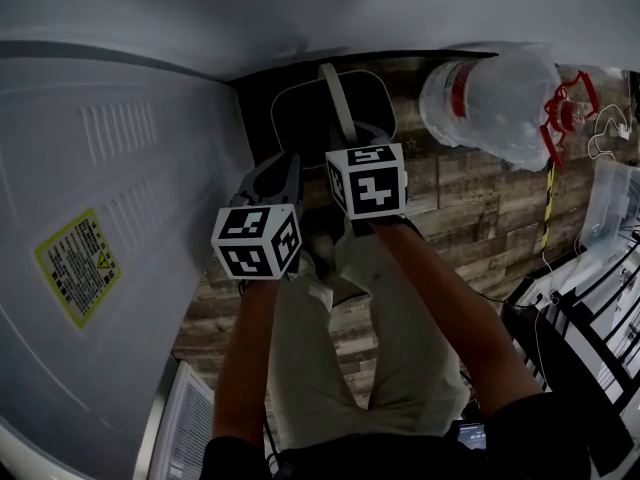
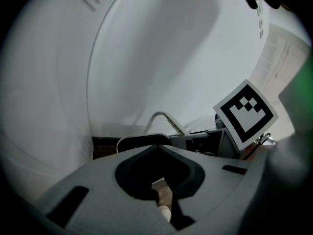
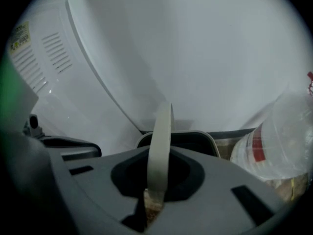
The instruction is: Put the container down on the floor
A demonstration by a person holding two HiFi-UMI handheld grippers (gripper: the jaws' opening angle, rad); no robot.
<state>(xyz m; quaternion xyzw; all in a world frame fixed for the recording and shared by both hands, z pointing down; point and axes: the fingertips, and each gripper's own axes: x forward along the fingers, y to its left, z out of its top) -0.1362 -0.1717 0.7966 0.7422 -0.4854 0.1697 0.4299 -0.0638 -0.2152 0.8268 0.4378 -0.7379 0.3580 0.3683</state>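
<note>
The container (image 1: 300, 103) is a dark tub with a pale rim and a pale arched handle (image 1: 338, 103). It sits low by the wall, just ahead of my knees, and whether its base touches the wooden floor (image 1: 470, 208) I cannot tell. My right gripper (image 1: 350, 136) is shut on the handle (image 3: 160, 146), which rises straight up between its jaws above the rim (image 3: 195, 135). My left gripper (image 1: 285, 173) is beside it on the left, shut and holding nothing (image 2: 164, 199). In the left gripper view, the container's rim (image 2: 139, 138) and handle (image 2: 164, 117) lie just ahead.
A big white appliance (image 1: 100, 218) with a yellow warning label (image 1: 78, 265) fills the left side. A large clear water bottle (image 1: 495, 98) with a red label lies on the floor right of the container. A black wire rack (image 1: 590, 338) and a clear box (image 1: 615, 203) stand at right.
</note>
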